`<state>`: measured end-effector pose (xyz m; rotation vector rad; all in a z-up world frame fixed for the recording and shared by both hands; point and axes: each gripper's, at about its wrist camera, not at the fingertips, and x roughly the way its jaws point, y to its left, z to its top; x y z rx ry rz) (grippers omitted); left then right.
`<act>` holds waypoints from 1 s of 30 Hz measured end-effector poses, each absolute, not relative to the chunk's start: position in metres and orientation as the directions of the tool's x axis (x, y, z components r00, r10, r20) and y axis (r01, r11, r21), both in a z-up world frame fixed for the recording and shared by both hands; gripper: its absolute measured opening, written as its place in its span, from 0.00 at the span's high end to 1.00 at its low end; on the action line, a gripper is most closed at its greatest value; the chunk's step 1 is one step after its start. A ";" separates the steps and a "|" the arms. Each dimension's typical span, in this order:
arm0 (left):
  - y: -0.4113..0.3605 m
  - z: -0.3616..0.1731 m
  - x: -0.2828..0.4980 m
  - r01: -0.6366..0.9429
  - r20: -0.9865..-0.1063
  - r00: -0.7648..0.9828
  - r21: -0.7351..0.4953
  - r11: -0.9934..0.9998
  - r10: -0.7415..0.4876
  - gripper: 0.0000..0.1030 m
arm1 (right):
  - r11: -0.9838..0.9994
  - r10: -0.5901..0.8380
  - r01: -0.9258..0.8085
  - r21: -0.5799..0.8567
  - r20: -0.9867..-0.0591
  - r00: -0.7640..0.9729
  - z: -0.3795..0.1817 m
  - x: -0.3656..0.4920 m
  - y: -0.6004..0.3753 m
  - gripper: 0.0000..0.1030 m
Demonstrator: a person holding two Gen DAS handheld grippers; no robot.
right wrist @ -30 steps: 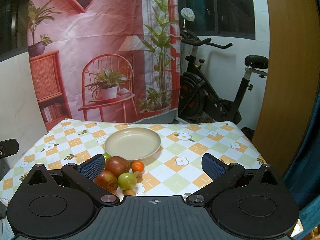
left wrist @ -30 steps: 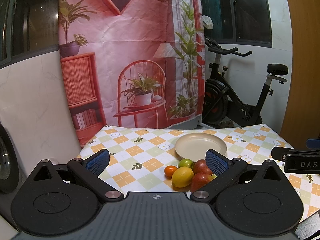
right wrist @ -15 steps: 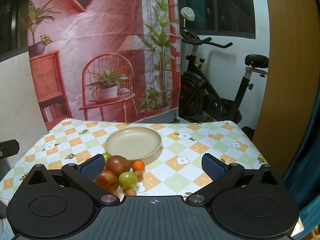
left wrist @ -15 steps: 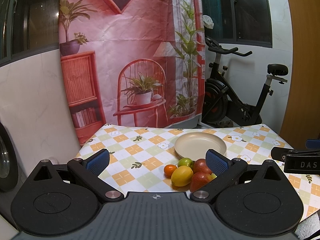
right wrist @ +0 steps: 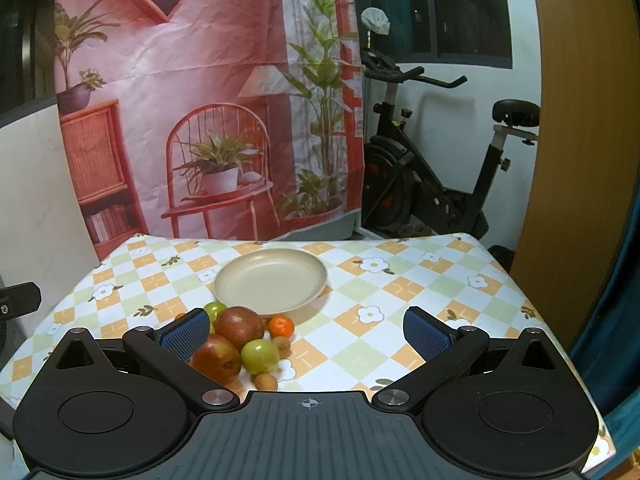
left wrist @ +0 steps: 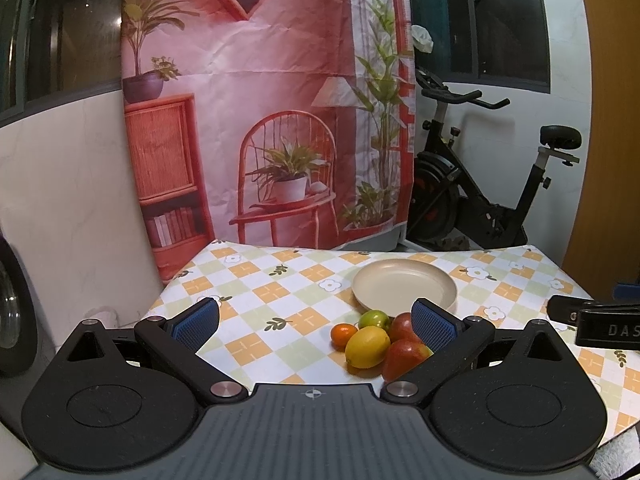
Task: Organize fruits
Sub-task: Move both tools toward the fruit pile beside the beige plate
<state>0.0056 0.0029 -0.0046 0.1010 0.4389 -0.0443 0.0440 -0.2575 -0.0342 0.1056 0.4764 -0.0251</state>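
Observation:
A beige plate [left wrist: 405,285] [right wrist: 271,281] sits empty at the middle of the checked tablecloth. Just in front of it lies a heap of fruit: a yellow lemon [left wrist: 367,347], a small orange [left wrist: 342,335] [right wrist: 281,326], a green fruit [left wrist: 373,319] [right wrist: 261,356], and red apples [left wrist: 405,355] [right wrist: 239,327] [right wrist: 216,358]. Two small brown fruits [right wrist: 266,381] lie at the heap's near side. My left gripper [left wrist: 315,324] hovers open, left of the heap, its right finger overlapping the apples. My right gripper [right wrist: 307,330] is open too, with the heap by its left finger.
The table [right wrist: 420,280] has a flowered orange and green checked cloth. A printed pink backdrop [right wrist: 200,100] hangs behind it, and an exercise bike [right wrist: 436,184] stands at the back right. A wooden panel [right wrist: 580,160] rises beyond the right edge. The right gripper's body [left wrist: 600,326] shows at the left view's right side.
Both grippers have barely shifted. The fruit and the plate lie as before.

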 end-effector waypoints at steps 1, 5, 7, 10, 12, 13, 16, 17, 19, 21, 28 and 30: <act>0.004 -0.005 0.007 0.062 -0.423 0.906 0.089 0.994 -0.018 0.00 | 0.994 0.005 0.046 0.101 -0.457 0.889 -0.035 0.045 -0.260 0.00; 0.007 -0.008 0.017 0.036 -0.410 0.912 0.115 0.993 0.014 0.00 | 0.991 0.061 -0.006 0.136 -0.409 0.911 -0.036 0.052 -0.273 0.00; 0.010 -0.011 0.023 0.018 -0.408 0.912 0.122 0.992 0.034 0.00 | 0.991 0.071 -0.023 0.128 -0.383 0.921 -0.038 0.055 -0.278 0.00; 0.013 -0.015 0.034 0.010 -0.417 0.908 0.122 0.992 0.042 0.00 | 0.995 0.065 -0.032 0.095 -0.365 0.929 -0.047 0.063 -0.284 0.00; 0.013 -0.019 0.041 0.012 -0.428 0.903 0.122 0.992 0.041 0.00 | 0.996 0.064 -0.034 0.086 -0.369 0.927 -0.055 0.071 -0.288 0.00; 0.014 -0.021 0.045 0.019 -0.433 0.901 0.121 0.993 0.035 0.00 | 0.996 0.064 -0.035 0.086 -0.373 0.926 -0.060 0.075 -0.289 0.00; 0.012 -0.029 0.054 0.023 -0.439 0.898 0.141 0.990 0.041 0.01 | 0.990 0.090 -0.043 0.131 -0.375 0.923 -0.075 0.086 -0.295 0.00; 0.009 -0.032 0.057 0.030 -0.440 0.897 0.149 0.988 0.039 0.01 | 0.987 0.105 -0.050 0.154 -0.372 0.922 -0.080 0.089 -0.296 0.00; 0.008 -0.037 0.061 0.048 -0.440 0.898 0.156 0.987 0.026 0.04 | 0.984 0.115 -0.056 0.170 -0.361 0.925 -0.089 0.094 -0.297 0.00; 0.007 -0.042 0.066 0.070 -0.448 0.894 0.154 0.986 0.006 0.07 | 0.984 0.123 -0.067 0.166 -0.358 0.926 -0.098 0.099 -0.297 0.00; 0.011 -0.060 0.085 0.139 -0.482 0.872 0.073 0.988 -0.087 0.22 | 0.980 0.162 -0.107 0.165 -0.370 0.915 -0.118 0.118 -0.291 0.00; 0.012 -0.066 0.091 0.149 -0.492 0.864 0.056 0.987 -0.102 0.23 | 0.979 0.178 -0.124 0.163 -0.378 0.909 -0.123 0.124 -0.290 0.00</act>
